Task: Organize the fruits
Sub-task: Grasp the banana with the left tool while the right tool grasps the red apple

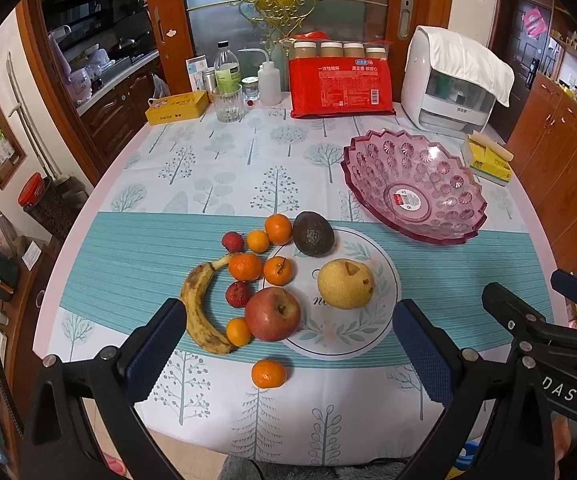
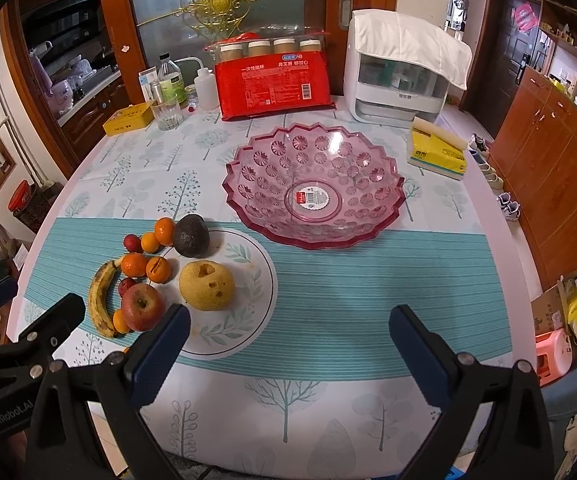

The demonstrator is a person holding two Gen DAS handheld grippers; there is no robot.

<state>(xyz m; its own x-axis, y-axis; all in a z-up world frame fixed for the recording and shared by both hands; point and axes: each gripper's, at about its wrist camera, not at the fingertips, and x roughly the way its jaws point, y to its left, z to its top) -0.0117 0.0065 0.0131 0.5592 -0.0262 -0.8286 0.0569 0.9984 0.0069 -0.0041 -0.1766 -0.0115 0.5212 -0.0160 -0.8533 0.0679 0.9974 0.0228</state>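
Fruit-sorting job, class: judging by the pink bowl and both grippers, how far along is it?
Nothing done: the pink bowl holds no fruit. Nothing in hand: left gripper and right gripper are open. Left: banana, apple, pear, avocado and small fruits.

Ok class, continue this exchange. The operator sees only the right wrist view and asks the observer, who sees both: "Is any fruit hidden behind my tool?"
Observer: Yes. One mandarin lies alone on the tablecloth, nearer you than the apple. A finger of your right tool almost wholly covers it.
Operator: Is the left tool holding anything?
Observer: No. The left tool is wide open, with nothing between its fingers.
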